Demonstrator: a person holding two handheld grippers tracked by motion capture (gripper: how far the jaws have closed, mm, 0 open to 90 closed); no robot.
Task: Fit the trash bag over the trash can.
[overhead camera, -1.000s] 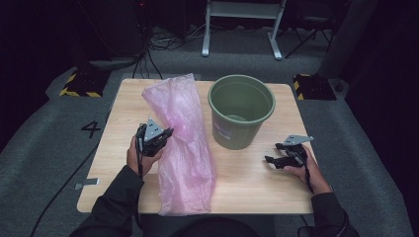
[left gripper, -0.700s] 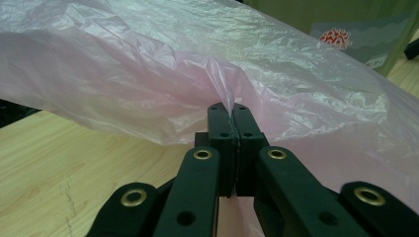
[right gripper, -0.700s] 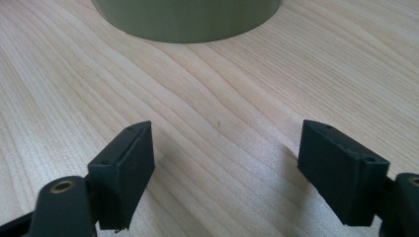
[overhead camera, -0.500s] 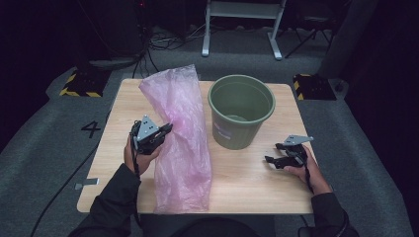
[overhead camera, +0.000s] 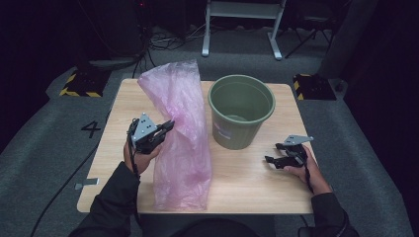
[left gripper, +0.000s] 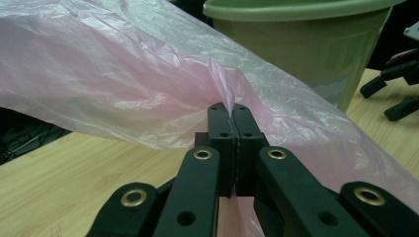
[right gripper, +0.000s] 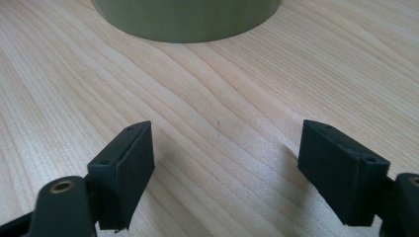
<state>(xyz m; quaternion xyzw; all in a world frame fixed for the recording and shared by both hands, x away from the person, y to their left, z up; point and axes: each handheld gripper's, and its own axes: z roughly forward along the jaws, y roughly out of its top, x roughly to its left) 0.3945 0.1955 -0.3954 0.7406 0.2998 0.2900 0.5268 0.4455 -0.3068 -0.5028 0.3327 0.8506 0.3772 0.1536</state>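
Left hand-held gripper clamped on pink plastic bag beside green bucket; right hand-held gripper released, resting on table.

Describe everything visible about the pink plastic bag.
The pink plastic bag is thin, translucent and crinkled, a long sheet running from the table's near edge up toward its far side, beside the green bucket. The left gripper is shut on a fold at its edge, lifting the middle off the wood.
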